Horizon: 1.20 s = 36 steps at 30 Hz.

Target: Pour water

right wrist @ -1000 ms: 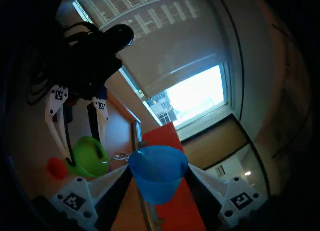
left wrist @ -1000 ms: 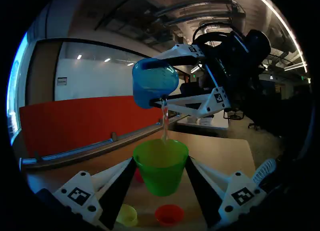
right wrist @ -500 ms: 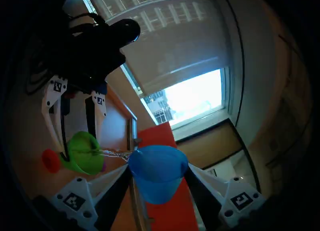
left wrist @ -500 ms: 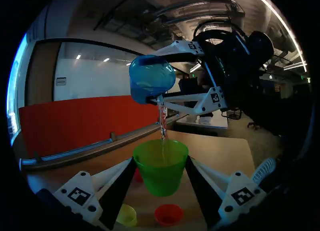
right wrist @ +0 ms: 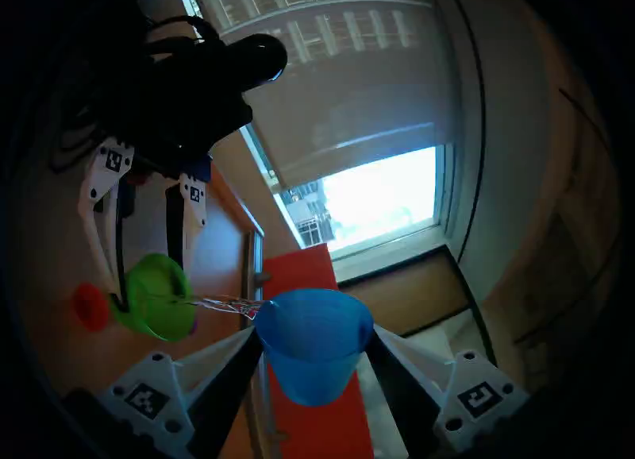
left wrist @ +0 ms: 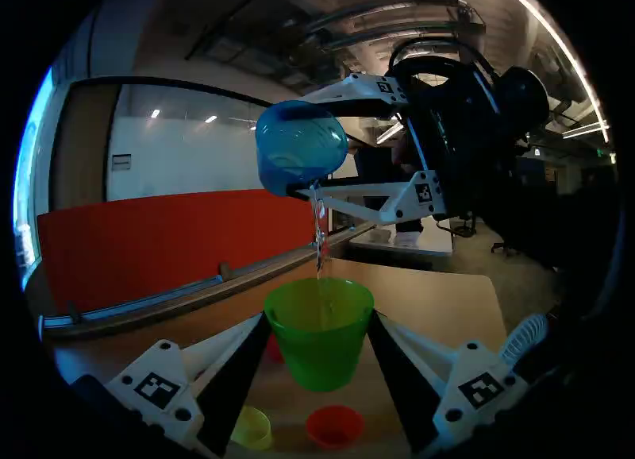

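Observation:
In the left gripper view my left gripper (left wrist: 317,344) is shut on a green cup (left wrist: 319,330) held upright above the table. Over it hangs a blue cup (left wrist: 300,145), tipped steeply in my right gripper (left wrist: 349,149), and a thin stream of water (left wrist: 319,241) falls from its lip into the green cup. The right gripper view shows my right gripper (right wrist: 313,356) shut on the blue cup (right wrist: 313,344), the water stream (right wrist: 226,304) running left to the green cup (right wrist: 153,296) held by the left gripper (right wrist: 147,244).
A wooden table (left wrist: 436,296) lies below. On it sit a small red cup (left wrist: 336,426), a small yellow cup (left wrist: 252,427) and a white ribbed object (left wrist: 524,340) at the right. An orange wall panel (left wrist: 159,237) stands behind. A bright window (right wrist: 381,201) is beyond.
The blue cup has tipped further and risen slightly. The water stream keeps falling into the green cup, which has held still.

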Tool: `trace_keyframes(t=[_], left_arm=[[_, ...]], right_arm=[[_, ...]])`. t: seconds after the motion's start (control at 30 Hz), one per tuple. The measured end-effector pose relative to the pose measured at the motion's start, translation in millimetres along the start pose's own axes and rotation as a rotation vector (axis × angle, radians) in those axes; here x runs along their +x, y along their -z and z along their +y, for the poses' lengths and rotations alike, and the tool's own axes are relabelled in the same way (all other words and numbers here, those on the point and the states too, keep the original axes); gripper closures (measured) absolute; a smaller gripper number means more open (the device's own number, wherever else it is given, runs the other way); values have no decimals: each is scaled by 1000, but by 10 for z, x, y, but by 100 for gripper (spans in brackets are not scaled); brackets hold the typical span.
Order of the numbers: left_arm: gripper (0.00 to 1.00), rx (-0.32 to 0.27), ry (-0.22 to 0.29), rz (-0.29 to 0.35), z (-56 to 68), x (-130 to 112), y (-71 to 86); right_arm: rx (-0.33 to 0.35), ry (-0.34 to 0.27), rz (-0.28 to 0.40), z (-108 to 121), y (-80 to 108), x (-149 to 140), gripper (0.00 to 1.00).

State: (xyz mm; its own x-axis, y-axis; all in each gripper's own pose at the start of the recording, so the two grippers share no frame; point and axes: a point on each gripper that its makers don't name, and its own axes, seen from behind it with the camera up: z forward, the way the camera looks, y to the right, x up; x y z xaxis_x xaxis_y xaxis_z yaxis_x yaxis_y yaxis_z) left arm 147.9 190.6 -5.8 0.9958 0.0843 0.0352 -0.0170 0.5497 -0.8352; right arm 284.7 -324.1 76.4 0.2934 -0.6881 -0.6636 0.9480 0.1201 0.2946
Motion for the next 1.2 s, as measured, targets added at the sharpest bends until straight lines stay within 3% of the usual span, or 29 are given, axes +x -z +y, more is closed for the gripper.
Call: trace_keyframes(t=[1.2], left_arm=[[15,-3,-3,8,32,41,-11]], right_arm=[[-86,226,3,224,38,100,10]])
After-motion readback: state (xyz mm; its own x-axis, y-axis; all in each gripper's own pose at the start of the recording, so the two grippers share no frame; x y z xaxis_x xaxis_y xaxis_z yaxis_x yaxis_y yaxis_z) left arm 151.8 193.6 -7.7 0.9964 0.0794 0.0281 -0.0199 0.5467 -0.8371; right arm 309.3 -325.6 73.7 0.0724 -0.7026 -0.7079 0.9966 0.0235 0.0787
